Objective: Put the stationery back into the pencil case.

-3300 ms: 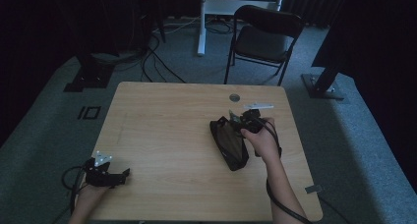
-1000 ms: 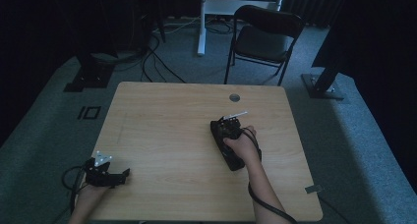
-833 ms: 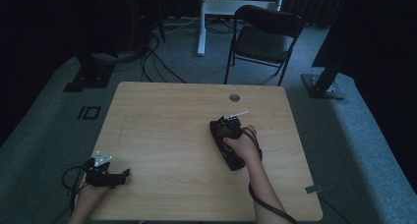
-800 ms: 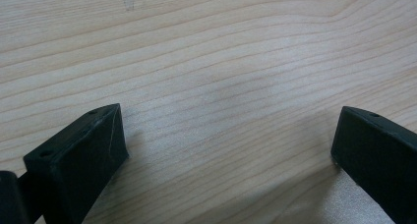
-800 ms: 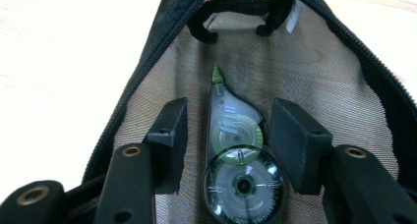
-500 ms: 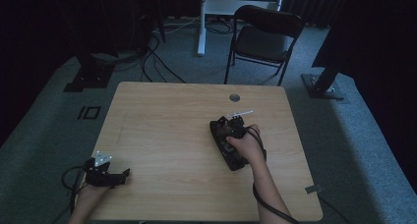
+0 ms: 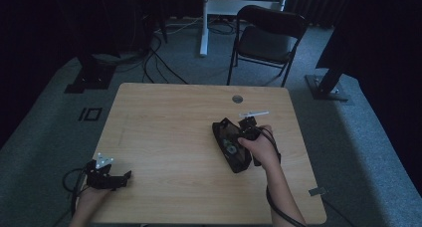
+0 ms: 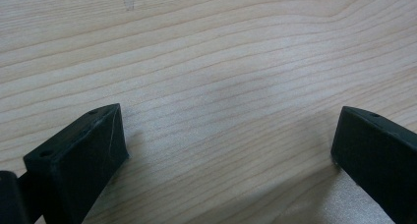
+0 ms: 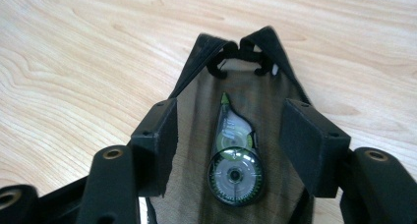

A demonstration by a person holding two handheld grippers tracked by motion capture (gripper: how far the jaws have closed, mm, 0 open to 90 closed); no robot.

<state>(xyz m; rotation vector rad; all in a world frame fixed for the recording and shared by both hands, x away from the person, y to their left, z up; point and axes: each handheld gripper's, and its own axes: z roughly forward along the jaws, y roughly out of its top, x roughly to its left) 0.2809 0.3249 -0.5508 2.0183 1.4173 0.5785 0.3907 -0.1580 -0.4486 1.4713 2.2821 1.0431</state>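
The left gripper (image 7: 110, 177) rests at the near left corner of the wooden worktop (image 7: 169, 132), its jaws spread wide over bare wood. Farther off, the right gripper (image 9: 231, 135) hangs above a dark pouch (image 9: 255, 89), jaws parted and gripping nothing. Between those jaws, inside the pouch, lies a correction tape dispenser (image 9: 235, 157). Beyond stands a folding chair (image 7: 268, 35).

The black two-jaw left gripper (image 7: 107, 176) carries a grey three-cornered plate (image 7: 103, 161) on top and trails a dark cable; the black right gripper (image 9: 231, 135) has blocky matte jaws with small screw holes, brass-ringed pivot holes behind them
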